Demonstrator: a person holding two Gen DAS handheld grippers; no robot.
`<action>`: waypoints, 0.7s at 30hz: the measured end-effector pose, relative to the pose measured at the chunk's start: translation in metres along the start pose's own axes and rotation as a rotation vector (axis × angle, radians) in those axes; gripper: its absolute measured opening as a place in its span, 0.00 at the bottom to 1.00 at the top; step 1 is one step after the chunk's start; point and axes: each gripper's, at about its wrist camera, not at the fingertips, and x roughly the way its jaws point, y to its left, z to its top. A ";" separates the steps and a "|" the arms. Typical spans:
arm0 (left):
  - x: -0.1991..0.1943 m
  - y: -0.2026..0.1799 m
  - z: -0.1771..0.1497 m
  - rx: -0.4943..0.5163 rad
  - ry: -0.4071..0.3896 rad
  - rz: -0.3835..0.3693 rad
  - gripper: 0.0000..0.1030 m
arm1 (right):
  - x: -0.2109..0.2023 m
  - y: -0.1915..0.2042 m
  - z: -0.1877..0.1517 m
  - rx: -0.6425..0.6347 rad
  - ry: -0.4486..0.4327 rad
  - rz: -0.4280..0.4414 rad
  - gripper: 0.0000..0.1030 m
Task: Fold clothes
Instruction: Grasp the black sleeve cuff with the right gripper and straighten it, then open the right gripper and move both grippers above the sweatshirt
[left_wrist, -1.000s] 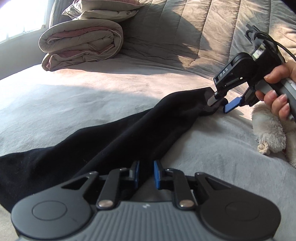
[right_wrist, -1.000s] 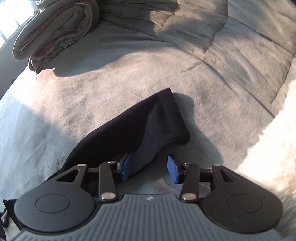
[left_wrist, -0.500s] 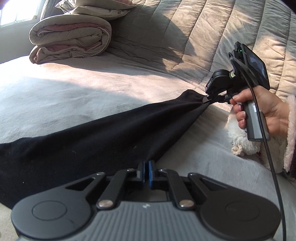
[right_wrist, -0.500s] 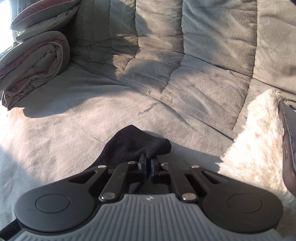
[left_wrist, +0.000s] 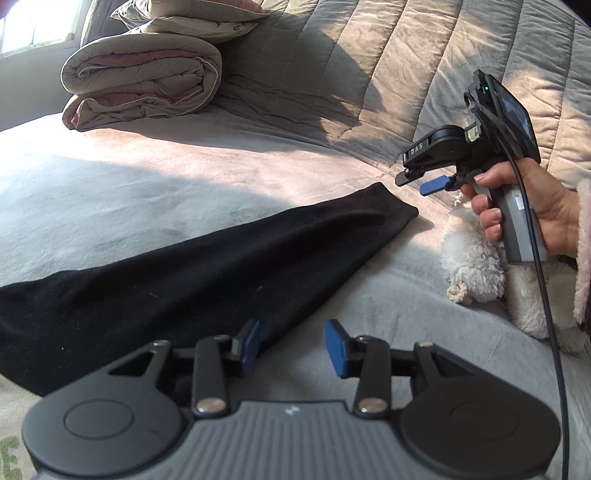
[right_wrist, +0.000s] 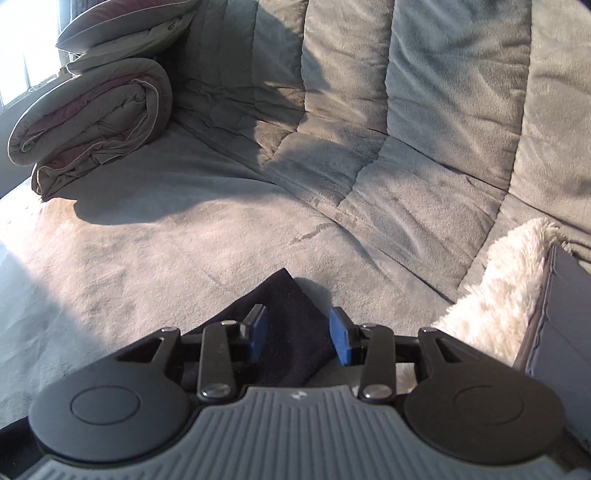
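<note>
A long black garment (left_wrist: 192, 266) lies flat on the grey bed cover (left_wrist: 155, 184), narrowing to an end at the right. My left gripper (left_wrist: 293, 347) hovers over its near edge with jaws opening. The cloth edge runs by the left pad (left_wrist: 252, 345), and nothing is pinched. A hand holds my right gripper (left_wrist: 424, 182) just above and beyond the garment's far end. In the right wrist view the black garment (right_wrist: 286, 317) lies below the right gripper (right_wrist: 297, 334), whose jaws are opening, with the pads clear of the cloth.
A rolled duvet (left_wrist: 140, 81) with pillows on top sits at the far left against the quilted backrest (right_wrist: 406, 110). A white fluffy item (left_wrist: 472, 258) lies right of the garment, with a grey flat object (right_wrist: 565, 314) beside it.
Half a second ago both grippers were shut on the garment, pulling it taut. Both have let go and lifted slightly, and the garment lies slack and flat.
</note>
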 end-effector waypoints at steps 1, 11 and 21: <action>0.000 0.001 0.000 -0.002 -0.005 -0.001 0.39 | -0.001 0.003 0.003 -0.014 0.003 0.033 0.40; 0.024 0.016 -0.006 -0.087 -0.017 -0.037 0.39 | 0.030 0.060 -0.003 -0.284 0.111 0.324 0.38; 0.026 0.014 -0.014 -0.072 -0.037 -0.054 0.45 | 0.052 0.100 -0.034 -0.698 0.149 0.398 0.03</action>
